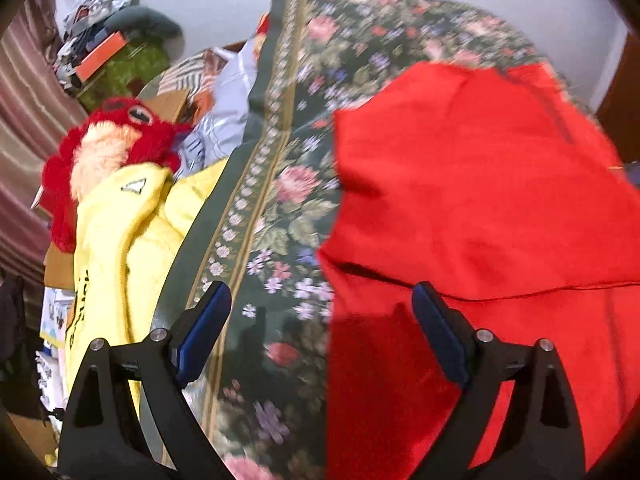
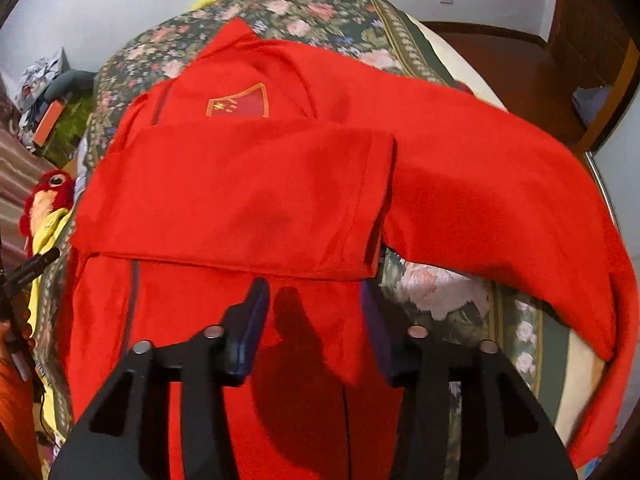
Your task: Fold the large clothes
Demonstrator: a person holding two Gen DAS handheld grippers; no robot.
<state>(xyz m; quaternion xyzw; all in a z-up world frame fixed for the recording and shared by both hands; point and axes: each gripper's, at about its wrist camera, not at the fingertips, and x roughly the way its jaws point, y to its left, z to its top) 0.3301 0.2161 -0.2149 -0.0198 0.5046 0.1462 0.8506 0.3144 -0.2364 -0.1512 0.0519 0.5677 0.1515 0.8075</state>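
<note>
A large red garment [image 2: 248,196] with a flag badge [image 2: 240,104] lies on a bed with a floral cover [image 2: 320,4]. One part is folded across its middle; a long sleeve [image 2: 500,184] runs off to the right. My right gripper [image 2: 314,296] is open and empty, just above the garment near the folded part's lower edge. In the left wrist view the garment [image 1: 480,184] fills the right side. My left gripper [image 1: 322,300] is open and empty, above the garment's left edge and the floral cover [image 1: 280,200].
A yellow garment [image 1: 132,240] and a red plush toy [image 1: 112,140] lie at the bed's left edge. Cluttered boxes and bags [image 1: 104,40] stand beyond, by a striped curtain [image 1: 20,120]. A wooden floor [image 2: 512,64] and door [image 2: 592,20] are at the right.
</note>
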